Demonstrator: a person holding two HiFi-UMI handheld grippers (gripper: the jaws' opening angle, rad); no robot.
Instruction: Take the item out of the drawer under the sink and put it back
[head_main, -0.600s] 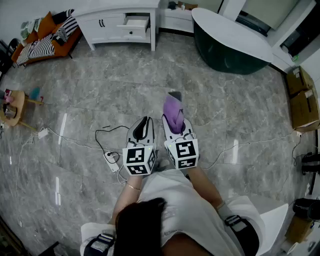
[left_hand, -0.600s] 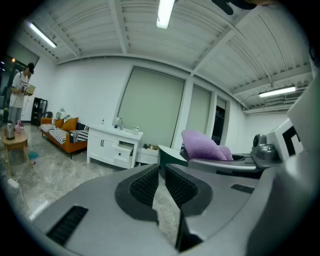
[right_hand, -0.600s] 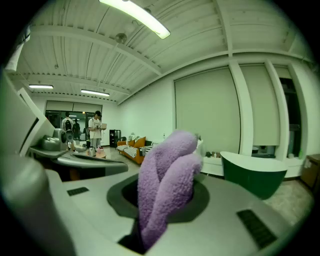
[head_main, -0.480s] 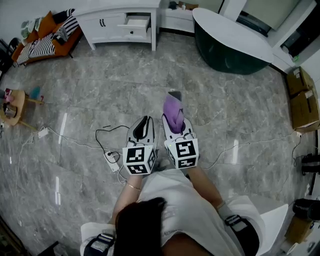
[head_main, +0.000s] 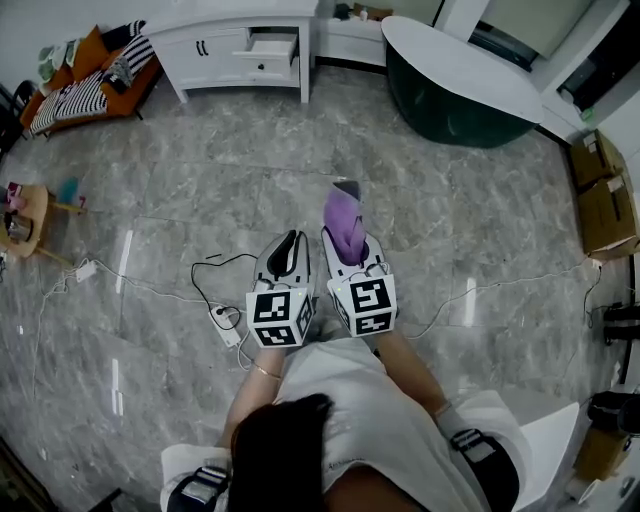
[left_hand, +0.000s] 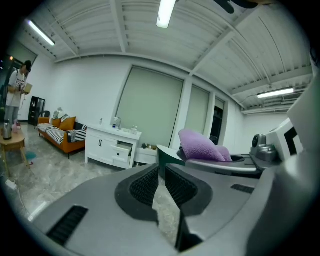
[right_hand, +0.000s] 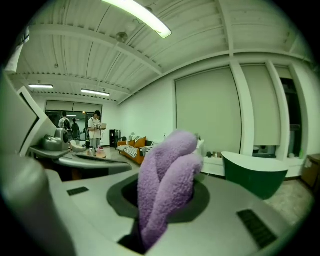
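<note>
Two grippers are pointing away from the person, side by side and tilted slightly down, over the grey marble floor (head_main: 180, 170). The left gripper (head_main: 291, 242) is carrying nothing: in its own view its jaws are meeting at the tips, with only a thin slit of floor showing between the ribbed pads (left_hand: 145, 186). The right gripper (head_main: 352, 250) is pinching a purple cloth (head_main: 343, 212), its jaws standing narrowly apart on the folded fabric, which is bulging up and forward past the tips. The cloth is hanging in the air over the middle of the floor, well apart from the white cabinet (head_main: 215, 55) at the far wall, where one drawer (head_main: 272, 45) is standing open. A dark green tub (head_main: 450, 95) is sitting at the far right, and an orange sofa (head_main: 95, 90) with striped cushions is sitting at the far left. A power strip (head_main: 222, 322) with its cable is lying on the floor just left of the left gripper. Cardboard boxes (head_main: 605, 195) are standing at the right edge. A person (left_hand: 16, 92) is standing far off at the left.
</note>
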